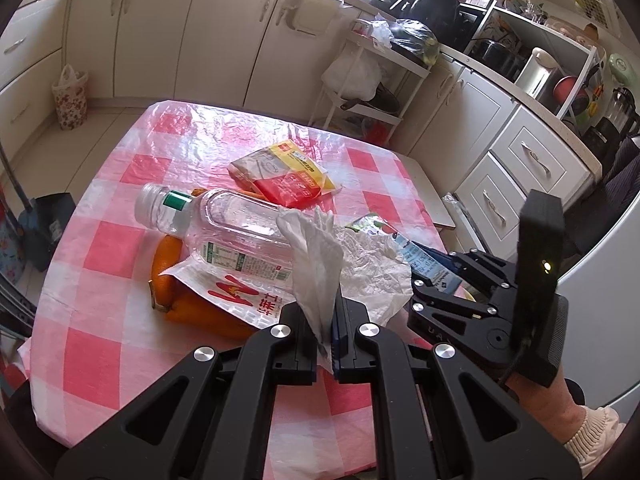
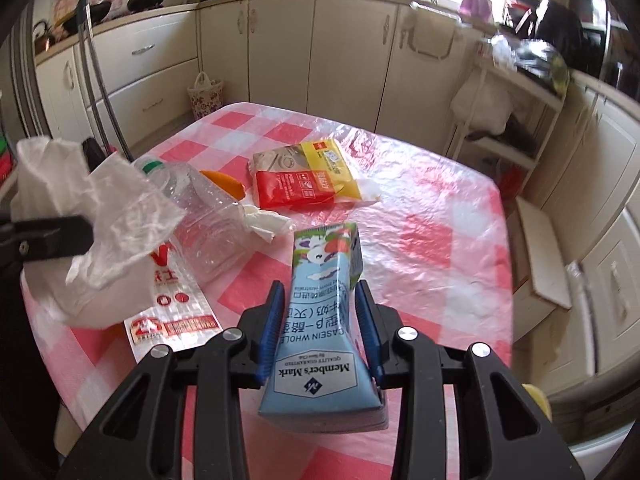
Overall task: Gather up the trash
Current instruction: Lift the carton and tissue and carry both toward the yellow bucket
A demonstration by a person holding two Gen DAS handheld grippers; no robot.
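My left gripper [image 1: 325, 320] is shut on a crumpled white tissue [image 1: 320, 264], held above the table; it shows at the left of the right wrist view [image 2: 100, 216]. My right gripper [image 2: 320, 320] is shut on a blue milk carton [image 2: 324, 328], lifted over the table; the gripper shows in the left wrist view [image 1: 448, 280]. On the pink checked tablecloth [image 1: 100, 248] lie a clear plastic bottle [image 1: 224, 224], a white wrapper with red print [image 1: 240, 292], an orange peel [image 1: 184, 304] and a red-yellow packet [image 1: 288, 176].
Cream kitchen cabinets [image 1: 160, 32] line the far wall and the right side. A white rack with bags [image 1: 372, 80] stands behind the table. A floral bag [image 1: 70, 96] sits on the floor at the left. A dark bin [image 1: 48, 228] stands beside the table's left edge.
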